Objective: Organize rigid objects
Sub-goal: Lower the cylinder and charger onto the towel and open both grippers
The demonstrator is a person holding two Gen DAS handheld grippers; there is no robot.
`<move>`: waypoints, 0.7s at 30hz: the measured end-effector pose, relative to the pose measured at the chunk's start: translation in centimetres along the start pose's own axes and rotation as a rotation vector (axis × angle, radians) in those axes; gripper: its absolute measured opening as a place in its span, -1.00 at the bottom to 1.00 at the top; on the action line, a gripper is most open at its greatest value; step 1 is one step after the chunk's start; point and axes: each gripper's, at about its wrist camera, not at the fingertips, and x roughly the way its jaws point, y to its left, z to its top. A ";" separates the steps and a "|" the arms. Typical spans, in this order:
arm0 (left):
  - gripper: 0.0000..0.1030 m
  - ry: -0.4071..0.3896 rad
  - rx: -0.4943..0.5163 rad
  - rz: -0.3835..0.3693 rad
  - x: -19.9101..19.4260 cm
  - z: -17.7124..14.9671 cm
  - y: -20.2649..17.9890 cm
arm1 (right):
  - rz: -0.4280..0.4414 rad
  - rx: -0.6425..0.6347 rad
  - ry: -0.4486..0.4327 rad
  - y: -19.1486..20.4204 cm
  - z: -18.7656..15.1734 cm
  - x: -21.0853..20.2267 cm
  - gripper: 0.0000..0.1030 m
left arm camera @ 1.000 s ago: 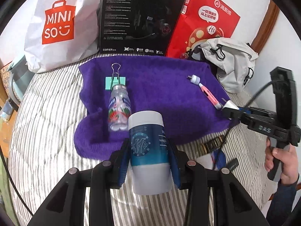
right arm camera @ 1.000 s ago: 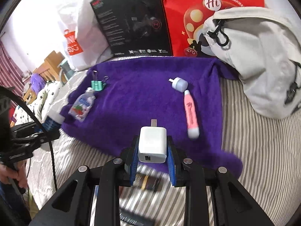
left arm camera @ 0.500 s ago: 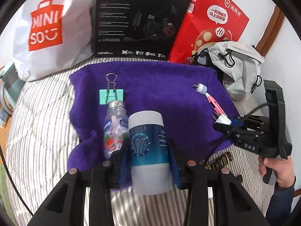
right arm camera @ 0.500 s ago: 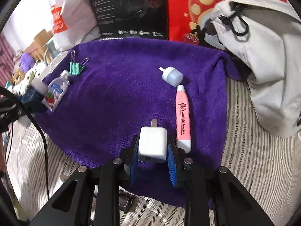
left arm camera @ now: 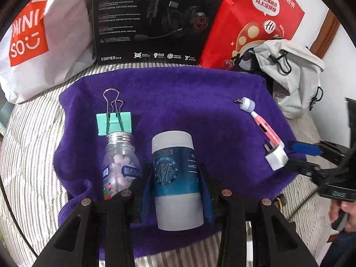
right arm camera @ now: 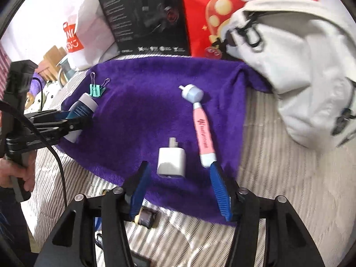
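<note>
Blue pads on my right tongs (right arm camera: 178, 173) are wide apart now. Half a second ago they squeezed the white plug (right arm camera: 170, 161), and now they have let it go. The plug lies flat on the purple towel (right arm camera: 155, 102) between the two pads, touching neither one, with its metal pin pointing away from me. My right-side pad sits just beside the white end of the pink pen (right arm camera: 203, 138). The pen lies on the towel just right of the plug, and its round pale blue cap points to the far side.

My left tongs (left arm camera: 176, 185) have not let go. They hold the blue and white tub (left arm camera: 176, 184) tight, one pad on each side of it. They have come lower and nearer to the towel than before. The tub is over the near part of the towel, just right of the clear bottle (left arm camera: 119, 164). That bottle lies on the towel with its silver top touching the green clip (left arm camera: 114, 123).

Behind the towel stand a white bag (left arm camera: 37, 40), a black box (left arm camera: 153, 20) and a red bag (left arm camera: 260, 20). A grey backpack (right arm camera: 296, 64) rests on the striped bed (right arm camera: 278, 166) to the right
</note>
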 end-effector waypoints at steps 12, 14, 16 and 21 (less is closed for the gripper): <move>-0.29 0.015 0.117 0.131 2.2 0.1 -2.1 | -0.002 0.071 -0.033 0.0 -3.5 -3.4 0.13; -0.29 0.017 0.125 0.143 2.3 0.0 -2.3 | -0.004 0.083 -0.017 0.1 -4.3 -3.4 0.13; -0.29 0.009 0.132 0.144 2.2 -0.1 -2.3 | -0.013 0.089 -0.012 0.2 -5.1 -3.6 0.13; -0.27 0.015 0.155 0.165 2.1 -0.3 -2.7 | -0.013 0.103 0.002 0.0 -6.6 -3.9 0.13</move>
